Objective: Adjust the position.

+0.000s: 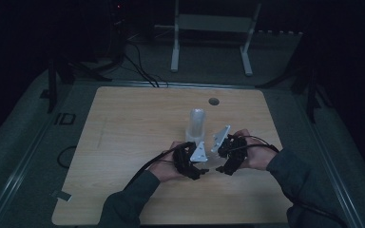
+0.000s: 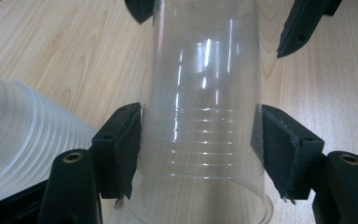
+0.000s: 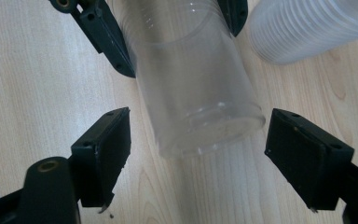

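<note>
A person is sitting at a wooden table point(image 1: 123, 142), holding a gripper in each hand, working with clear plastic cups. The left gripper point(image 2: 198, 140) is pinching a single clear cup point(image 2: 200, 116) between its two black pads, one pressing on each side of the ribbed wall near the rim. The right gripper point(image 3: 198, 149) is facing the cup from the other end, its pads spread wide and standing clear of the cup's far end, touching nothing. A stack of nested cups point(image 3: 307, 28) is lying on the table just beside the held cup; from above, the stack point(image 1: 196, 124) is showing just beyond the two hands.

Judging by this, one cup is being separated from the stack, with the right gripper letting go while the left is keeping hold. The next move probably calls for carrying the cup clear and setting it down gently, since thin plastic buckles easily.

The view from above is very dark, so the held cup is hard to make out between the grippers there, and the stack's ends are cut off in both gripper views
</note>
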